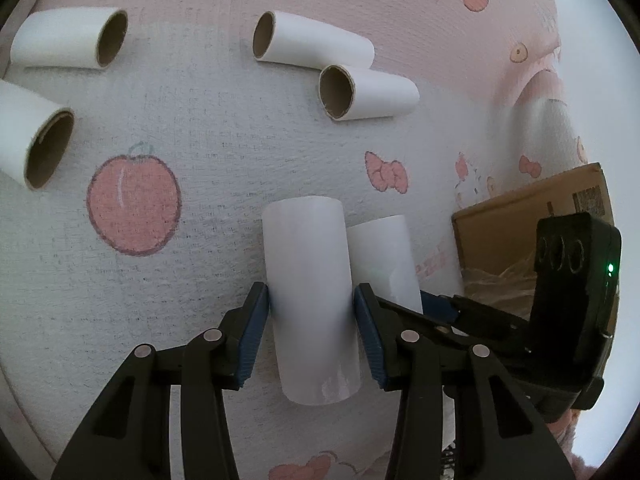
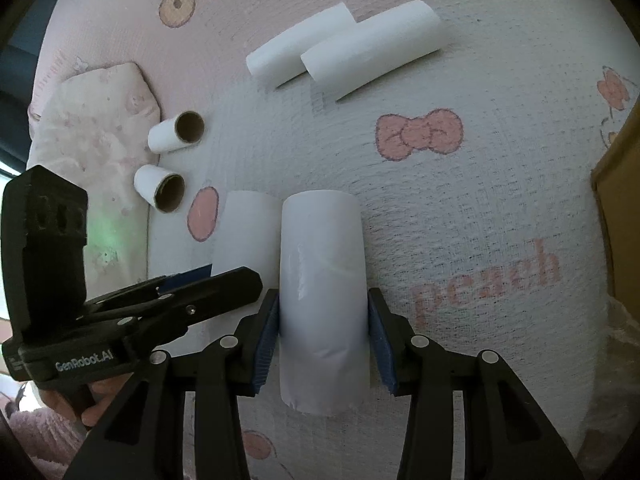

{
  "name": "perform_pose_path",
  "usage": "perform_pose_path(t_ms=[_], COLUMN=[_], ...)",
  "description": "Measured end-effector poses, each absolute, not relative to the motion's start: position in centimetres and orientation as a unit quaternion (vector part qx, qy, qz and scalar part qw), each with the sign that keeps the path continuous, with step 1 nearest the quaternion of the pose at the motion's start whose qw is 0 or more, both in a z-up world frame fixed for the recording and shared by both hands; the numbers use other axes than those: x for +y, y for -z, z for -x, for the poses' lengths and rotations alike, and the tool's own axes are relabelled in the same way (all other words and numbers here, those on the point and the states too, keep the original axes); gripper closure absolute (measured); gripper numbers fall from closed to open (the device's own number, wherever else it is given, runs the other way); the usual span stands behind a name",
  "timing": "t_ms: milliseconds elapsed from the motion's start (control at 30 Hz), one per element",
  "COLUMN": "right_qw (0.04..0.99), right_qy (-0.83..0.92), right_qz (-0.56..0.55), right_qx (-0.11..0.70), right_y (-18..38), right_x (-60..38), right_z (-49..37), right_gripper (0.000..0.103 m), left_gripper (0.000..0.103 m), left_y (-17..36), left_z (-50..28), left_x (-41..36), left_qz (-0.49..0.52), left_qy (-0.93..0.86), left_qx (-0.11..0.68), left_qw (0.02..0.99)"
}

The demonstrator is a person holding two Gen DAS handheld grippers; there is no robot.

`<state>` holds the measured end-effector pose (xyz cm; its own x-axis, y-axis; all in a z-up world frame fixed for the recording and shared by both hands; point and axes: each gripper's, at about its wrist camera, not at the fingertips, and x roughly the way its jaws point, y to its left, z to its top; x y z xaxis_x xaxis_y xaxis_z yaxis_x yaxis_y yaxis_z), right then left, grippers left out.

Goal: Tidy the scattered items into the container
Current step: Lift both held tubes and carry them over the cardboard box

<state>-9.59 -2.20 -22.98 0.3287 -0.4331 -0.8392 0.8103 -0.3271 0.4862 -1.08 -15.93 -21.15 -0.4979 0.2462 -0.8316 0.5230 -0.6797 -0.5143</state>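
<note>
Tubes lay mostly untidied: my left gripper (image 1: 310, 312) and right gripper (image 2: 322, 320) each clamped one, four (image 1: 370, 96) apparently still mid-bedspread (image 1: 200, 128), box (image 1: 516, 216) at its edge.

Right of the left gripper (image 1: 312, 304), the cardboard box (image 1: 516, 220) is half hidden behind the right gripper (image 1: 440, 304). Far left, one tube (image 1: 24, 136) runs off the edge.
</note>
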Motion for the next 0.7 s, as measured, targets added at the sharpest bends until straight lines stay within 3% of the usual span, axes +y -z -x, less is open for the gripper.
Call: perform_pose_path(t_ms=[233, 700], right_qw=[0.566, 0.599], right_qy=[0.573, 0.653], right_qz=[-0.575, -0.451], right_qx=[0.141, 0.104], right_y=[21.4, 9.6], right_x=[-1.3, 3.3], right_z=[9.4, 9.4], right_gripper=[0.063, 0.063], left_gripper=[0.056, 0.056], left_y=[18.1, 6.3], left_z=[0.5, -0.7], left_x=[-14.5, -9.9], left_qz=[-0.457, -0.336], left_qy=[0.815, 0.908], left_qx=[0.35, 0.241], left_qw=[0.076, 0.061])
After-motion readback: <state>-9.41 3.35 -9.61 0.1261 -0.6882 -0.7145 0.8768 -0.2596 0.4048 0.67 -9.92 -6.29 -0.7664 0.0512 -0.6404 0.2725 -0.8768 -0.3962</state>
